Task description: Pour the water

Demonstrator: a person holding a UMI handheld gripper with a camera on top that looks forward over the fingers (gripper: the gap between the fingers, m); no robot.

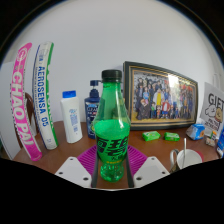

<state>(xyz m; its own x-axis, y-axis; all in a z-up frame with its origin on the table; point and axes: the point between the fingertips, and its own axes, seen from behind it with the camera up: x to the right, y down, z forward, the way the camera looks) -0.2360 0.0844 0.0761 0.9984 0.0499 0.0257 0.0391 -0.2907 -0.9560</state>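
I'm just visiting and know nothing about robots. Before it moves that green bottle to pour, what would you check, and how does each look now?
1. Green bottle between the fingers: ok.
2. Both pads pressing firmly on it: cannot tell.
3. Bottle upright: ok.
4. Black cap off for pouring: not ok, still on.
5. White cup to the right, opening free: ok.
6. Photo frame behind, apart from the bottle: ok.

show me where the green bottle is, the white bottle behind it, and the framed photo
green bottle [111, 125]: gripper view, on its label area, mid-body, between the gripper [111, 170] fingers.
white bottle [72, 118]: gripper view, on its body.
framed photo [160, 98]: gripper view, on the picture inside the frame.
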